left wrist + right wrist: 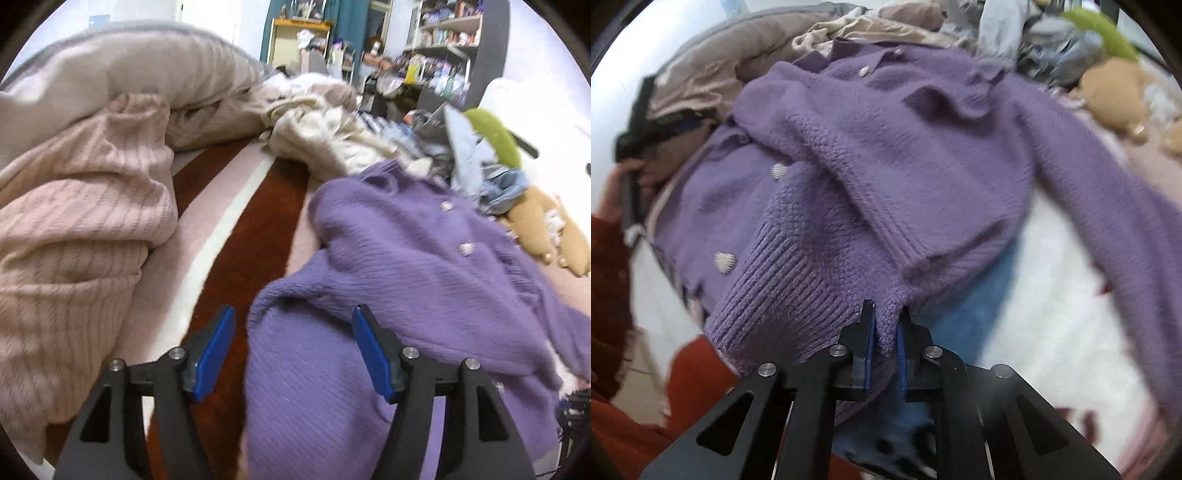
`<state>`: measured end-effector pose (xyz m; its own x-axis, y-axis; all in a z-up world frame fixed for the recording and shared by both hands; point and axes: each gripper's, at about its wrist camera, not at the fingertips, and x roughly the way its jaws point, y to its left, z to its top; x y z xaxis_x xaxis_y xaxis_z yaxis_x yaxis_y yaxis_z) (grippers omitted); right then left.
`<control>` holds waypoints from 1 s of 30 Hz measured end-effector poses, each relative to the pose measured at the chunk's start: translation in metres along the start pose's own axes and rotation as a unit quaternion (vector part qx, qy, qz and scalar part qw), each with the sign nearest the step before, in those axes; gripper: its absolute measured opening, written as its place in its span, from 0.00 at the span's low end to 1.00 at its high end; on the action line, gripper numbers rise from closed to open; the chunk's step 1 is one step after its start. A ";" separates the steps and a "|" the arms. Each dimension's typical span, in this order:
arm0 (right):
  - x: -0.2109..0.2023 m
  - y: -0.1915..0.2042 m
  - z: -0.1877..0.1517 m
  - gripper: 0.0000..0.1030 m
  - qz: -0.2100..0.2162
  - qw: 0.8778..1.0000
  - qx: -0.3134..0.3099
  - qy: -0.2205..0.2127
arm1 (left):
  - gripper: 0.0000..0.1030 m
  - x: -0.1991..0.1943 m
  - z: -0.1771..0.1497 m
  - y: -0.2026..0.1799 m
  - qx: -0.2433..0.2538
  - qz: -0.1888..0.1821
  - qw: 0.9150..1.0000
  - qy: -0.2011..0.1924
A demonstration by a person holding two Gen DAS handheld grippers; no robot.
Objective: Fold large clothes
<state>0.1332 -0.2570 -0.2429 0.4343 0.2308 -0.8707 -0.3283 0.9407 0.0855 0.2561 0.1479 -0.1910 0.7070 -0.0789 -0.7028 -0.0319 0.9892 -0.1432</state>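
A purple knit cardigan [424,266] with pale heart buttons lies on the striped bed cover [236,221]. In the right wrist view the purple cardigan [886,155] fills the middle, one sleeve folded across its front. My left gripper [293,350] is open, its blue pads standing either side of a purple sleeve edge, empty. My right gripper [885,332] is shut on a pinch of the cardigan's knit beside the ribbed cuff [768,295].
A pink ribbed garment [81,236] and a beige duvet [147,74] lie left. A cream garment [325,129], more clothes and a tan plush toy [554,229] lie behind. Shelves [443,48] stand at the back. A blue and white blanket [1015,302] lies under the cardigan.
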 end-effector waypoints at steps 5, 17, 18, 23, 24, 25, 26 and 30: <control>-0.012 -0.021 -0.016 0.04 -0.006 0.999 0.031 0.004 | 0.83 -0.042 -0.010 -0.022 0.016 -0.006 0.998 -0.057; -0.060 -0.079 -0.040 0.76 -0.025 0.986 0.144 -0.081 | 0.99 -0.112 -0.031 -0.060 0.019 -0.030 0.992 -0.117; -0.065 -0.093 -0.048 0.79 -0.037 0.980 0.169 -0.095 | 0.99 -0.114 -0.032 -0.064 0.020 -0.021 0.993 -0.118; -0.077 -0.158 -0.098 0.79 -0.047 0.944 0.300 -0.127 | 0.99 -0.114 -0.041 -0.081 0.029 -0.025 0.993 -0.112; -0.077 -0.167 -0.107 0.79 -0.044 0.935 0.326 -0.130 | 0.99 -0.114 -0.042 -0.083 0.029 -0.026 0.993 -0.112; -0.076 -0.172 -0.116 0.79 -0.030 0.929 0.344 -0.136 | 0.99 -0.114 -0.042 -0.086 0.029 -0.024 0.993 -0.111; -0.075 -0.176 -0.122 0.79 -0.016 0.925 0.350 -0.149 | 0.99 -0.113 -0.043 -0.089 0.028 -0.022 0.993 -0.111; -0.078 -0.187 -0.127 0.79 -0.004 0.910 0.365 -0.197 | 0.99 -0.108 -0.043 -0.101 0.027 -0.025 0.994 -0.101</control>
<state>0.0540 -0.4828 -0.2522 0.7479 0.1599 -0.6442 0.2583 0.8239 0.5044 0.1524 0.0515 -0.1304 0.8343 -0.1076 -0.5407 0.0409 0.9902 -0.1339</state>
